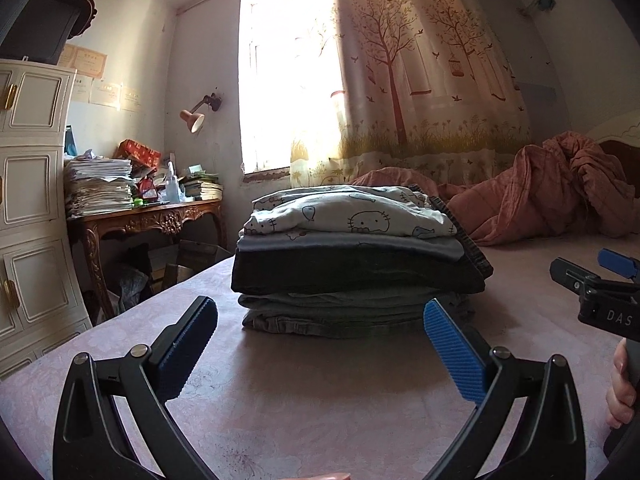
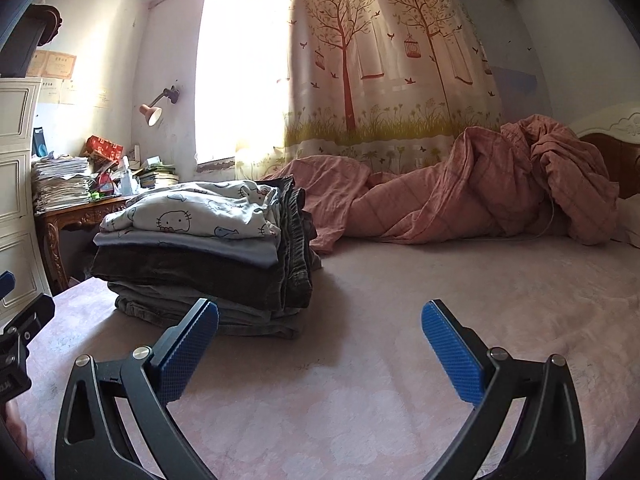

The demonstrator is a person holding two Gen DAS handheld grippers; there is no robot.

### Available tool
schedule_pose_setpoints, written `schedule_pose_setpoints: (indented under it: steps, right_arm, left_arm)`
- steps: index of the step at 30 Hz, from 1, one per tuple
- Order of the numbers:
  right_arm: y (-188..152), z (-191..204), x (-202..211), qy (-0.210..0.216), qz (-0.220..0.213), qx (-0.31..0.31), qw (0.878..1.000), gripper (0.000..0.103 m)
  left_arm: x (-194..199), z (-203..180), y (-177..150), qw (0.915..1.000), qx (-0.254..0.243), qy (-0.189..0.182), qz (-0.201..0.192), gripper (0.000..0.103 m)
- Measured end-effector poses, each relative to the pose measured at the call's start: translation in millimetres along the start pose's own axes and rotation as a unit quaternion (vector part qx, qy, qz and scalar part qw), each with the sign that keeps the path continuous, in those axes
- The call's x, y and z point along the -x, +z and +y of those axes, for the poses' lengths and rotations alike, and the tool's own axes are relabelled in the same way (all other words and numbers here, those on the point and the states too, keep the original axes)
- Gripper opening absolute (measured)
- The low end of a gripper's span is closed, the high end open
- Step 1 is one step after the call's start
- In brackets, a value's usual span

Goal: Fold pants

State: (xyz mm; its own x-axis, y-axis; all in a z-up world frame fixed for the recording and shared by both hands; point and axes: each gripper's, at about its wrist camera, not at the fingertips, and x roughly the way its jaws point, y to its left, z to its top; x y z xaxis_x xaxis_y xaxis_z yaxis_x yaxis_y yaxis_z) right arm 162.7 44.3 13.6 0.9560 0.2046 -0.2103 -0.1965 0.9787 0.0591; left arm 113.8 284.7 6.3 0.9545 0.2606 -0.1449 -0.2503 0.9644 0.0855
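A stack of folded clothes [image 1: 356,256] sits on the pink bed [image 1: 320,400]: grey pants at the bottom, dark pants in the middle, a white cartoon-print garment [image 1: 360,216] on top. My left gripper [image 1: 320,320] is open and empty, just in front of the stack, above the sheet. The stack also shows in the right wrist view [image 2: 204,256], at the left. My right gripper [image 2: 320,320] is open and empty, to the right of the stack, its left finger [image 2: 188,352] near the stack's front corner. The right gripper shows at the right edge of the left wrist view [image 1: 600,292].
A rumpled pink quilt [image 2: 480,192] lies along the back of the bed by the headboard [image 2: 616,152]. A cluttered wooden desk [image 1: 152,216] and white drawers [image 1: 32,208] stand at the left, past the bed's edge. A curtained window [image 1: 360,80] is behind.
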Motion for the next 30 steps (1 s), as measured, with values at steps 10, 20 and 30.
schedule_pose_setpoints:
  steps: [10,20,30]
  right_arm:
    - [-2,9,2,-0.001,-0.007,0.022,1.000,0.102]
    - [-3,19,3,0.002,-0.006,0.043,0.999,0.102]
    - [-3,17,0,0.005,0.000,0.037,0.999,0.102]
  left_arm:
    - [4,-9,0,0.9996,-0.026,-0.009,0.001,0.103]
    - [7,-18,0,0.9983,-0.059,-0.006,-0.002,0.103]
    - [3,-10,1,0.9989,-0.045,-0.007,0.011,0.103]
